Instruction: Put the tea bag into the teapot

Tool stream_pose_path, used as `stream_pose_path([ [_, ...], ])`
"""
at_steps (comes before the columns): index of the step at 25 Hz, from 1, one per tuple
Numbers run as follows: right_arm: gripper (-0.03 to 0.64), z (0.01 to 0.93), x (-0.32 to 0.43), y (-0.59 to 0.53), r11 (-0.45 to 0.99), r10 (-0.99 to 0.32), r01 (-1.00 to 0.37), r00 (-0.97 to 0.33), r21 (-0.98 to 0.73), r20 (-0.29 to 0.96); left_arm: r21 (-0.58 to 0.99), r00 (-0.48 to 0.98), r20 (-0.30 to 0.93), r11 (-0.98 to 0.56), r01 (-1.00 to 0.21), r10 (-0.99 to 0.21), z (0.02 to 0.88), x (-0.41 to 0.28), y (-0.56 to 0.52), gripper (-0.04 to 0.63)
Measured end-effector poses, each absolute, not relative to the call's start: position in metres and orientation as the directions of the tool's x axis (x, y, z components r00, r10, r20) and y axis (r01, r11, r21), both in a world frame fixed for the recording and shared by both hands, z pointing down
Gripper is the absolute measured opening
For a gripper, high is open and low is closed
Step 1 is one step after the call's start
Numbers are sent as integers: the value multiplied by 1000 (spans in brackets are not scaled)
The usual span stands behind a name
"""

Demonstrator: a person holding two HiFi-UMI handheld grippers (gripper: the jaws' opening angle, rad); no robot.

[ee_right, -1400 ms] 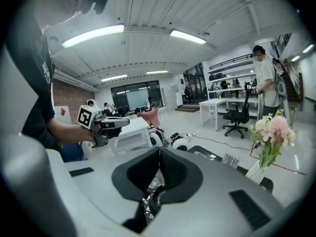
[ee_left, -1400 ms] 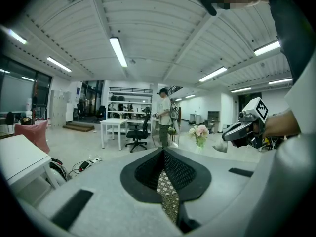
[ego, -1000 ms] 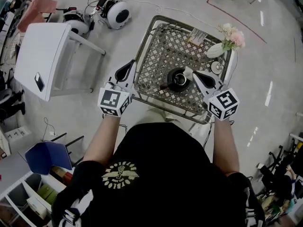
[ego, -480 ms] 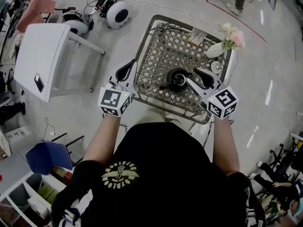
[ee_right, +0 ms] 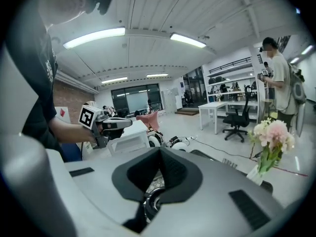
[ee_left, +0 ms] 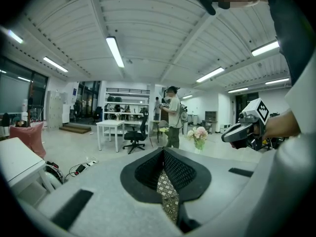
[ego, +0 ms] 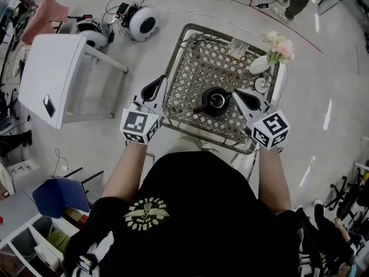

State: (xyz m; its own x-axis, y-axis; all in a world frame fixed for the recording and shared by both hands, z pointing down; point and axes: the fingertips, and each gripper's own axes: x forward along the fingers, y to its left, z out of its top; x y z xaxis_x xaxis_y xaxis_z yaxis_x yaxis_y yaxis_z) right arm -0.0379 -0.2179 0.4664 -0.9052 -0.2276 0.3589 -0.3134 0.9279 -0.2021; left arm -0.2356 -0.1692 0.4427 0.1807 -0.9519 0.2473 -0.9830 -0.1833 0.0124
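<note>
A black teapot (ego: 215,101) stands open-topped in the middle of the lattice metal table (ego: 196,68); something pale shows inside its mouth, but I cannot tell what. My right gripper (ego: 234,92) sits just right of the teapot, jaws shut with nothing between them. In the right gripper view the teapot rim (ee_right: 149,207) shows below the shut jaws (ee_right: 159,152). My left gripper (ego: 162,78) hovers at the table's left edge, shut and empty; its own view shows the lattice (ee_left: 168,197) under the closed jaws (ee_left: 163,151). No tea bag is visible outside the pot.
A vase of pink flowers (ego: 275,51) and a small white round dish (ego: 263,84) stand at the table's far right. A printed packet (ego: 237,48) lies at the far edge. A white side table (ego: 52,74) stands to the left, cables and round devices (ego: 142,21) beyond.
The right gripper held something white at the teapot, opened its jaws over the pot, and is now shut and empty, drawn slightly right. The left gripper stayed put.
</note>
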Motion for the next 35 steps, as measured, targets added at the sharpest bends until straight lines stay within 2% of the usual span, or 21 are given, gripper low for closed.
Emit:
stream_pose_path([
  [10, 9, 421, 2, -225, 902, -371, -412, -892, -127, 260, -2, 229, 194, -234, -972, -954, 409, -220, -180, -3],
  [25, 9, 371, 113, -212, 780, -606, -624, -773, -54, 187, -22, 297, 144, -303, -953, -944, 352, -184, -186, -3],
  [35, 8, 331, 145, -192, 749, -658, -662, -741, 13, 137, -65, 288, 110, -296, -953, -951, 311, -173, -163, -3],
])
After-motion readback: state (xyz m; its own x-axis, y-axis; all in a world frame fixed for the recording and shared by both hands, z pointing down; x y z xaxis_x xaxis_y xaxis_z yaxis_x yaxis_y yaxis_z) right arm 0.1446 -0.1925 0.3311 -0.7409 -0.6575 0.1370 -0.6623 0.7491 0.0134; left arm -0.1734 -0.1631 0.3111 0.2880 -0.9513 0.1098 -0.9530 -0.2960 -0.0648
